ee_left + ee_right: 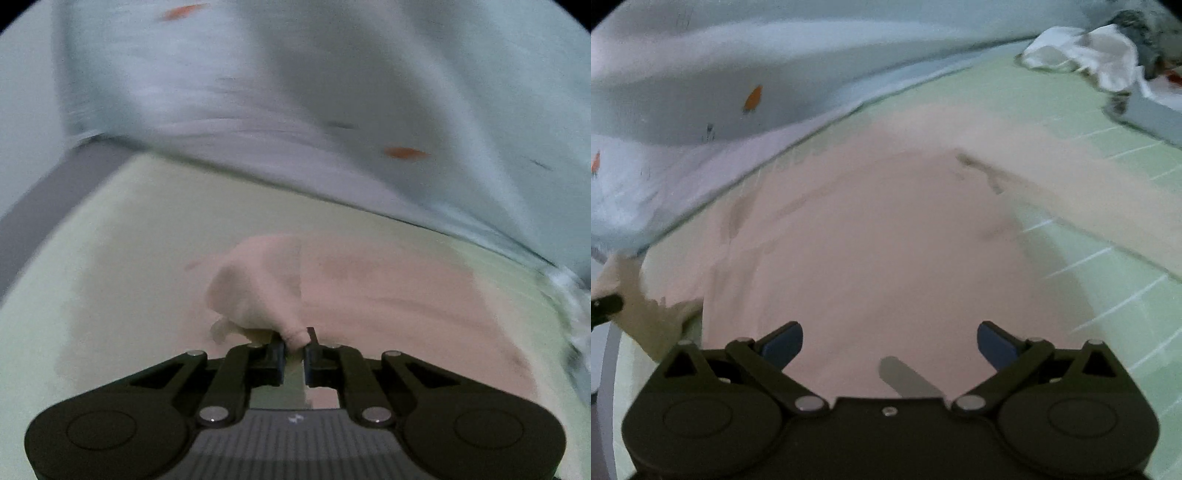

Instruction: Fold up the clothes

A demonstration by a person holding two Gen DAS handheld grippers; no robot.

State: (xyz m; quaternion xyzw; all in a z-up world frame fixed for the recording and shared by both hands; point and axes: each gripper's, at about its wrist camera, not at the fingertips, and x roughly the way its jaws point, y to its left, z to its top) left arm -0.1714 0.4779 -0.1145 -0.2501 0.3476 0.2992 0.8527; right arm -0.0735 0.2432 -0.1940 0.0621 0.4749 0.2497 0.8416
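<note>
The left gripper point(294, 349) is clamped on a bunched corner of the pink garment point(369, 295), the pinched fold rising at twelve o'clock straight off its nearly closed fingertips, while the rest of the cloth trails off toward two and three o'clock across the pale green mat point(129, 240). The right gripper point(890, 343) has its jaws spread wide with nothing between them, and hovers above the broad middle of the same garment point(868, 229). In the right wrist view the cloth spreads from six o'clock up to about one o'clock, and its long axis seems to run from the lower left, near eight o'clock, to the upper right near two o'clock, where a sleeve-like strip point(1089, 206) reaches out over the mat's white grid lines. The left hand is therefore the only one attached; the right is near but has no edge lined up between its fingers. A light blue sheet with orange marks point(701, 92) borders the mat at ten o'clock, and a heap of white cloth point(1089, 55) sits at one o'clock, well apart. Motion blur hides finer seams
</note>
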